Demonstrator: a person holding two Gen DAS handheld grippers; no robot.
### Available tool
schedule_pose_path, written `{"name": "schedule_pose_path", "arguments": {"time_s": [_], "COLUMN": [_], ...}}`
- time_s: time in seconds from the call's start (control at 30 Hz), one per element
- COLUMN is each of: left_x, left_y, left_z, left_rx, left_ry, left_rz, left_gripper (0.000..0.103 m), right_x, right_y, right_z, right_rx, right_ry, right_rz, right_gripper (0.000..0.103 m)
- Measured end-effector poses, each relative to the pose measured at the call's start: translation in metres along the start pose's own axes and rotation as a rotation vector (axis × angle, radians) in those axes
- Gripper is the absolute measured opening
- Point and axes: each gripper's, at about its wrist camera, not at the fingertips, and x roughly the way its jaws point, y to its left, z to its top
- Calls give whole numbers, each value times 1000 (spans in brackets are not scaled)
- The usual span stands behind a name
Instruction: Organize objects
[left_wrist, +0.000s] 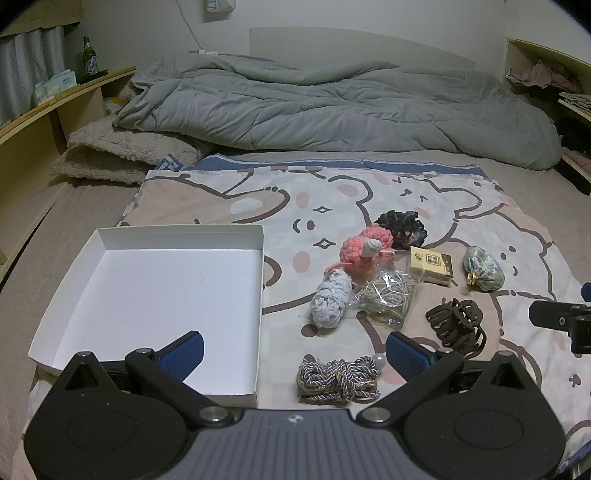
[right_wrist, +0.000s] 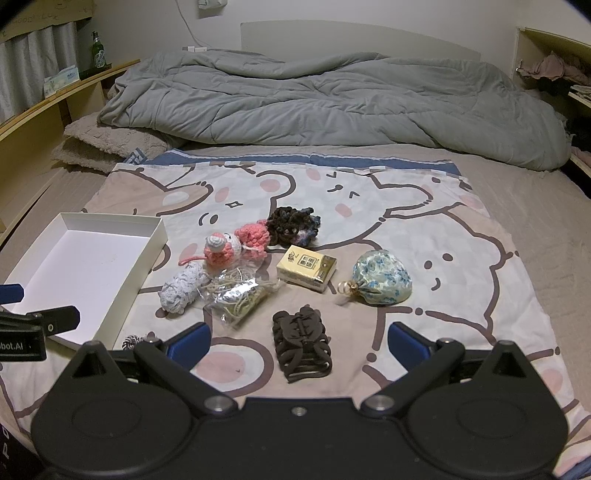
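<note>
Both hand-held grippers, left and right, hang spread and empty; we judge sorting unstarted, the white box bare, first pick likely the hair claw.

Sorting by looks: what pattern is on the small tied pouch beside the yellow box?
Blue flowers on pale fabric; the pouch shows best in the right wrist view.

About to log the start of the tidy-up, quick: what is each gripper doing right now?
Left gripper: open, holding nothing, above the bed beside the white box.
Right gripper: open, holding nothing, the brown hair claw lying loose between its fingers.
</note>
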Motion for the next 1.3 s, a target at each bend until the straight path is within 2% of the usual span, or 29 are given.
{"name": "schedule_pose_path", "arguments": {"time_s": [1.3], "left_x": [0], "left_y": [-1], "left_z": [-1], "left_rx": [6], "left_ry": [11], "left_rz": [-7], "left_gripper": [103], "right_x": [0], "right_y": [1], "right_z": [0], "right_rx": [1], "right_ry": [3], "right_rz": [5], "right_gripper": [103]}}
